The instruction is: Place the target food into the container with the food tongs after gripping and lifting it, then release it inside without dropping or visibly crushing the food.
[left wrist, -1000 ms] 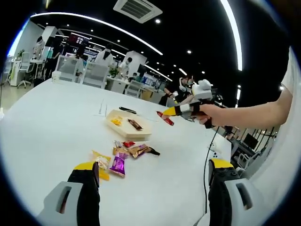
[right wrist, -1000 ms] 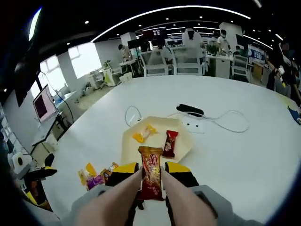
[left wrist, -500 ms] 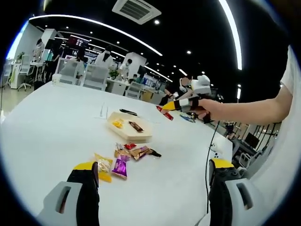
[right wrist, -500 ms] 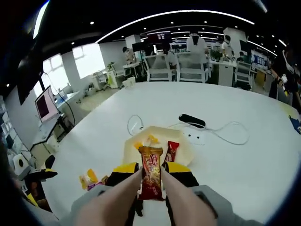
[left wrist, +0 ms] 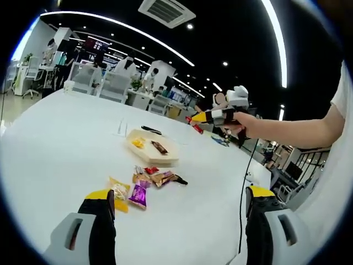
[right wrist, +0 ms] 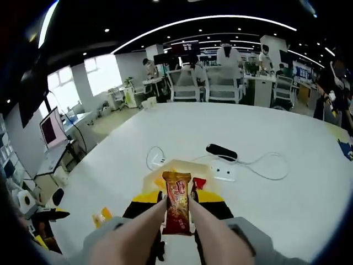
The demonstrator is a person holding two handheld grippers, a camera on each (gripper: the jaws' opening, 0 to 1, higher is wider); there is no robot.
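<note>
The right gripper [right wrist: 177,200] clamps a red-and-gold snack bar [right wrist: 177,210] upright, high above the tray [left wrist: 149,153] — the tray's rim [right wrist: 151,179] peeks out just past the bar. The left gripper [left wrist: 179,212] hangs with jaws wide apart over bare white table [left wrist: 60,138], loose snacks [left wrist: 144,182] lying near the tray.

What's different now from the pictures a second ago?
The right gripper, holding the red snack bar, rose higher above the table and the tray; in the right gripper view the tray looks smaller and sits partly behind the bar. Nothing was grabbed or let go. The left gripper stayed open, and the pile of snacks and the two snacks in the tray kept their places.
</note>
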